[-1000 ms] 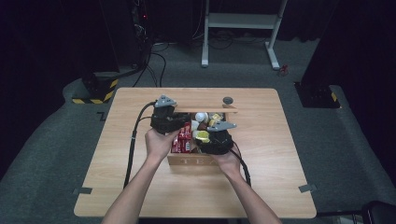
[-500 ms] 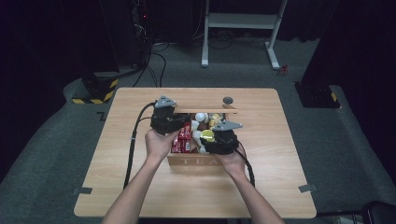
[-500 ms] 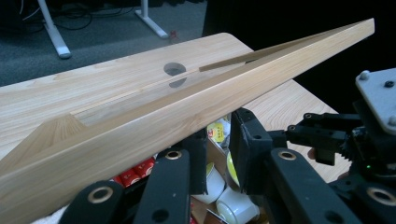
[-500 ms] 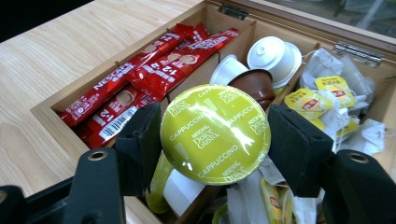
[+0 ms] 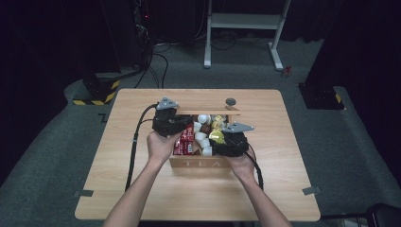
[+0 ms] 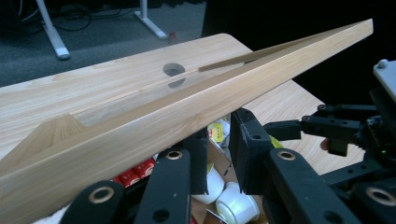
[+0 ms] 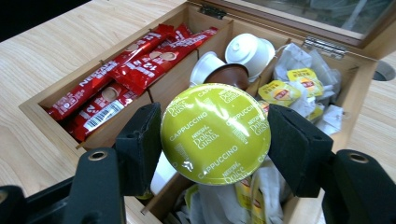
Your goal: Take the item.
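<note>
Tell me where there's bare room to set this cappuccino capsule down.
Bare tabletop lies left of the tea box, also in front of it and to its right. The box compartments are crowded: red sachets, white capsules, tea bags. The right gripper holds the capsule above them.

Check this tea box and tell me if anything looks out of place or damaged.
Nothing looks damaged or spilled. The only item out of its compartment is a green Dolce Gusto cappuccino capsule, held between the right gripper jaws above the tea box. The red Nescafe sachets, white capsules and tea bags sit inside their compartments.
</note>
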`<action>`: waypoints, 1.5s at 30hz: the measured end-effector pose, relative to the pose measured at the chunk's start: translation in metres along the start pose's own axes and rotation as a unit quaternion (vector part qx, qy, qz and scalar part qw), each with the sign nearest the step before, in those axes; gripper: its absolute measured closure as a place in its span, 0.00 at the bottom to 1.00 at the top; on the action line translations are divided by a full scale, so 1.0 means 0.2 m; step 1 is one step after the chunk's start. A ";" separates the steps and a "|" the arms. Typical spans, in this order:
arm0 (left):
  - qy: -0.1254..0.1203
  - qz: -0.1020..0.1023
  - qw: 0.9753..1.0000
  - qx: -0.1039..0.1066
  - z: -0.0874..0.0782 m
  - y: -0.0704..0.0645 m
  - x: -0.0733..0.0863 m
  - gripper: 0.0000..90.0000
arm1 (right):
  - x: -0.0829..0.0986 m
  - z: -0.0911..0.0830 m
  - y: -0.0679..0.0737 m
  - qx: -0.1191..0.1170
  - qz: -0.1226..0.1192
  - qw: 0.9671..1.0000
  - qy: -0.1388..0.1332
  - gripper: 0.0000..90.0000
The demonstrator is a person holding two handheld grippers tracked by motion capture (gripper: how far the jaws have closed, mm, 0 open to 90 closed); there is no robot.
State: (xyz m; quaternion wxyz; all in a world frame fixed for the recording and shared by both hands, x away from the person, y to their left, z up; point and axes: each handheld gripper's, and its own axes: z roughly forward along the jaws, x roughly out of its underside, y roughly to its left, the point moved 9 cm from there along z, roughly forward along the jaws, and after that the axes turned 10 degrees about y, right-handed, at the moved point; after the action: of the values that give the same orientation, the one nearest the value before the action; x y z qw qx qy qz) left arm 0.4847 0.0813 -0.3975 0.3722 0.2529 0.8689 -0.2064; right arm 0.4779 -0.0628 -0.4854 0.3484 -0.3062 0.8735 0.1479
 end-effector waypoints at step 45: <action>0.000 0.003 1.000 0.002 0.00 0.00 0.01 0.87 | 0.09 -0.24 -0.30 0.041 0.051 0.997 -0.029 0.42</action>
State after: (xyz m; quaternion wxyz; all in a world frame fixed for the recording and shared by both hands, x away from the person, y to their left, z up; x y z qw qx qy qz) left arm 0.4837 0.0813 -0.3990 0.3726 0.2562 0.8676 -0.2071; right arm 0.4812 -0.1403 -0.4666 0.3775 -0.2424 0.8829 0.1385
